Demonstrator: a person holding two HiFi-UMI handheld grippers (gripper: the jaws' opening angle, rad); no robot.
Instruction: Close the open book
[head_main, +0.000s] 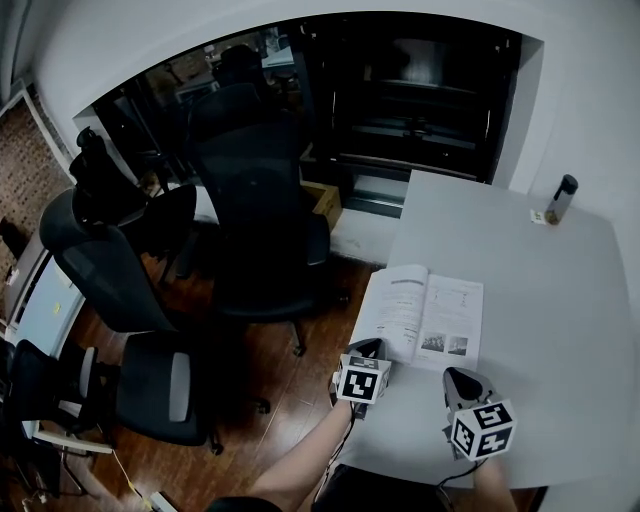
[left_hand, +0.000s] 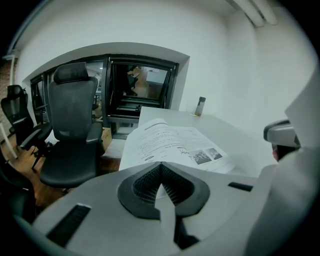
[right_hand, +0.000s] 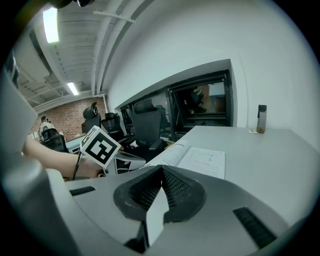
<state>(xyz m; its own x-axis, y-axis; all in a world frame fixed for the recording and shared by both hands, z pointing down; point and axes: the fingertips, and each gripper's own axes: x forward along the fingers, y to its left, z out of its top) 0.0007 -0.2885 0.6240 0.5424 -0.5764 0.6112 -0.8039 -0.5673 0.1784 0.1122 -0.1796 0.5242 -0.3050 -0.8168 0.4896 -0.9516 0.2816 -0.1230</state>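
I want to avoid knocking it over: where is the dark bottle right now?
In the head view the bottle stands upright at the white table's far right corner, well beyond the open book.

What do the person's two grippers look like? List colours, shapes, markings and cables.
The left gripper and right gripper match: light grey shells, dark ribbed pads forming a V. Each carries a white cube with black square markers. A thin dark cable trails from the left one.

Open book (head_main: 424, 317), white printed pages facing up, lay flat near the table's left edge, left page slightly curved
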